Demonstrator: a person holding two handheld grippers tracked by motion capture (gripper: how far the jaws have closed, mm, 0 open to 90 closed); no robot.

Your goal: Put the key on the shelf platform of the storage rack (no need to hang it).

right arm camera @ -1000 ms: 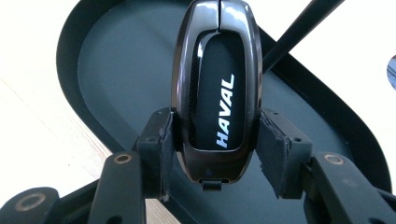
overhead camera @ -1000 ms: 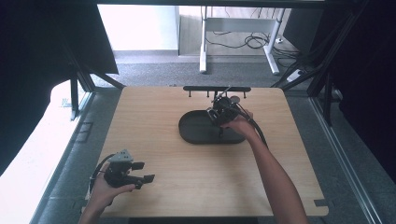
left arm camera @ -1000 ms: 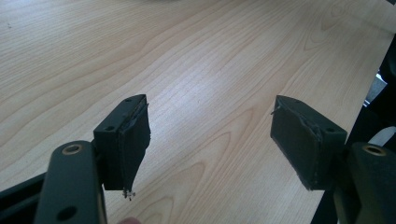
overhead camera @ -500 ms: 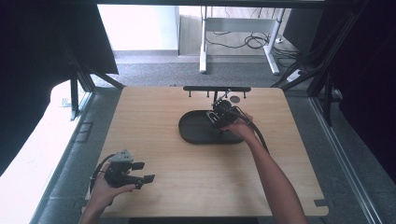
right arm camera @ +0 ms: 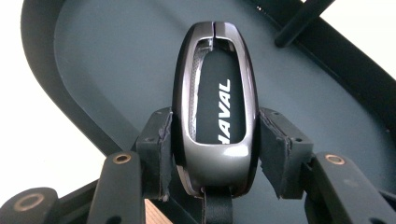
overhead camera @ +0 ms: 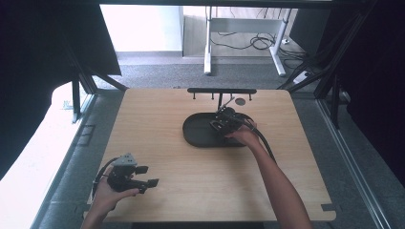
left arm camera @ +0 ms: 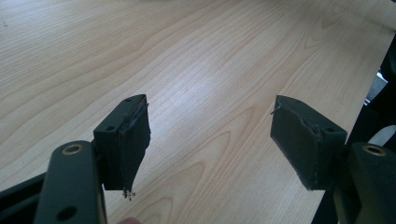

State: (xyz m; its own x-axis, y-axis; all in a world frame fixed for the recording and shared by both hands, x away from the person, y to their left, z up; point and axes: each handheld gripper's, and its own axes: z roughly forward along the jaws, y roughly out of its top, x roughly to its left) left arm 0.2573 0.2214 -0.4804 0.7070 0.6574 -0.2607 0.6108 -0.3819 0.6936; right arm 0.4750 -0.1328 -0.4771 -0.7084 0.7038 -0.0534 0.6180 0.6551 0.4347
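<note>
A dark grey key fob marked HAVAL sits between the pads of my right gripper, which is shut on its lower half. It hangs over the black oval tray. In the high view the right gripper is above the tray's right half. My left gripper is at the near left corner of the wooden table. It stands open, with bare wood between its fingers.
A black rack with short pegs stands along the table's far edge, behind the tray. A small round disc lies beside it. One thin black post rises just beyond the tray's rim.
My right gripper has shifted a little nearer and lower over the tray with the key fob in it. The left gripper has stayed where it was.
</note>
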